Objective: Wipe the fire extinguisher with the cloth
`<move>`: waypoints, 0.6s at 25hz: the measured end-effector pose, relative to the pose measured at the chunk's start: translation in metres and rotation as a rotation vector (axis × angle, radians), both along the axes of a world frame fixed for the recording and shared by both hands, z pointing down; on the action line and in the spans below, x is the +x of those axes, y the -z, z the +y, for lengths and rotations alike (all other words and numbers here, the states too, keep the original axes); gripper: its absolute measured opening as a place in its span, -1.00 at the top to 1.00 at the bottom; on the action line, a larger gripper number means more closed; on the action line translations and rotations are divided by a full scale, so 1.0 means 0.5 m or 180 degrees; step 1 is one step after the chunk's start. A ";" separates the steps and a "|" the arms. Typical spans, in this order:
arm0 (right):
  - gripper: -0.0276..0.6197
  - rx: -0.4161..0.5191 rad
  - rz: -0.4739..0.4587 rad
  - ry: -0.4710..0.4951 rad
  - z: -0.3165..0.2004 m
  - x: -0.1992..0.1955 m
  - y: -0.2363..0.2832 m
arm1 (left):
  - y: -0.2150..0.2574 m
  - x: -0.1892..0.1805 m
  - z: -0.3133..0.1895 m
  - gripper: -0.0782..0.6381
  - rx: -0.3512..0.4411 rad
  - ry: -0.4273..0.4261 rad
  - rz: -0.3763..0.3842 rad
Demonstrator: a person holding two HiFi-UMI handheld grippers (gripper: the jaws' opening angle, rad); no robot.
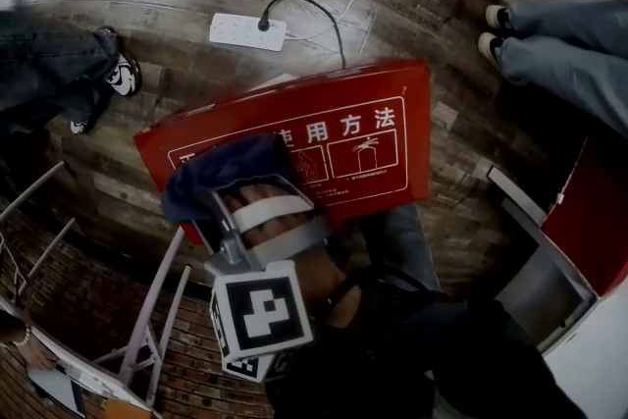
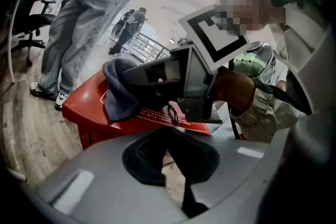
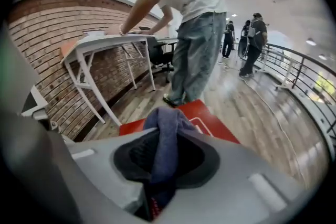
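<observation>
A red fire extinguisher box (image 1: 363,128) with white printed instructions lies on the wooden floor. My right gripper (image 1: 245,186) is over its left end, shut on a dark blue cloth (image 1: 221,174) that rests bunched on the box's top. In the right gripper view the cloth (image 3: 165,131) runs between the jaws of the right gripper (image 3: 165,152), with the red box (image 3: 207,115) beyond. From the left gripper view, the cloth (image 2: 118,92) hangs onto the box (image 2: 86,107). My left gripper (image 2: 168,139) sits low beside the box, its pads together with nothing in them.
A white power strip (image 1: 247,31) with its cable lies behind the box. People's feet stand at the left (image 1: 118,74) and upper right (image 1: 496,29). A white folding table (image 3: 105,44) stands by the brick wall with a person (image 3: 189,18) leaning on it. A red-and-white cabinet (image 1: 589,240) stands at the right.
</observation>
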State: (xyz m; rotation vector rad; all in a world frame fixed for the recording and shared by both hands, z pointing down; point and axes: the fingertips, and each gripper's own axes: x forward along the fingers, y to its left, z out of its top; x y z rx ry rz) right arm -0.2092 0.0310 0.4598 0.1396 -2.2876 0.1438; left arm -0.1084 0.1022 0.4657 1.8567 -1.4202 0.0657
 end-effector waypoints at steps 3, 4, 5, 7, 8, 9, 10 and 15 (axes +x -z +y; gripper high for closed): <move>0.71 -0.0181 -0.0103 -0.0062 0.028 0.065 -0.007 | -0.006 0.013 0.013 0.81 -0.0040 -0.0016 0.0017; 0.71 -0.0210 -0.0104 -0.0173 0.023 0.110 -0.007 | -0.007 0.017 0.016 0.81 -0.0051 -0.0021 0.0027; 0.71 -0.0174 -0.0066 -0.0319 0.011 0.166 -0.006 | -0.007 0.021 0.018 0.81 -0.0060 -0.0026 0.0039; 0.71 0.0094 0.0068 -0.0659 -0.036 0.289 -0.001 | -0.004 0.024 0.019 0.81 -0.0050 -0.0023 0.0062; 0.71 0.0290 0.0145 -0.0822 -0.066 0.348 0.001 | -0.002 0.022 0.016 0.81 -0.0033 -0.0013 0.0068; 0.71 0.0458 0.0240 -0.0991 -0.092 0.402 0.001 | 0.000 0.020 0.014 0.81 -0.0013 0.0001 0.0071; 0.71 0.0547 0.0340 -0.1165 -0.111 0.447 -0.002 | 0.001 0.018 0.011 0.81 0.0006 0.0019 0.0073; 0.71 0.0408 0.0709 -0.1396 -0.094 0.442 -0.020 | 0.000 0.018 0.004 0.81 0.0030 0.0049 0.0060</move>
